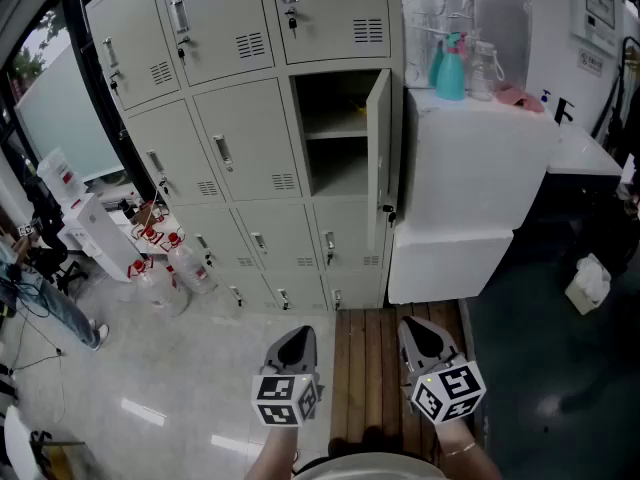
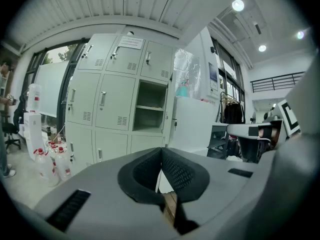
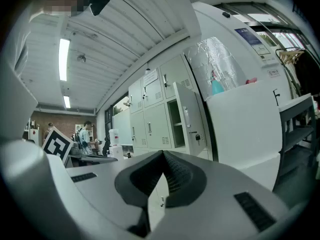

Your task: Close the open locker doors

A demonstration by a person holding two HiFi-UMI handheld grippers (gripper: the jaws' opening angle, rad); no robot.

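Observation:
A bank of pale grey lockers (image 1: 235, 138) stands ahead. One middle-row compartment (image 1: 340, 133) on the right is open, showing a shelf inside; its door (image 1: 378, 153) swings out to the right with a padlock hanging on it. The same open door (image 3: 187, 116) appears in the right gripper view, and the open compartment (image 2: 150, 106) in the left gripper view. My left gripper (image 1: 297, 343) and right gripper (image 1: 422, 336) are held low, well short of the lockers, over the floor. Both are shut with nothing between their jaws.
A large white cabinet (image 1: 480, 188) stands right of the lockers, with a teal spray bottle (image 1: 450, 68) on top. Water bottles (image 1: 180, 263) and a white unit (image 1: 85, 223) crowd the floor at left. A wooden strip (image 1: 385, 368) lies underfoot.

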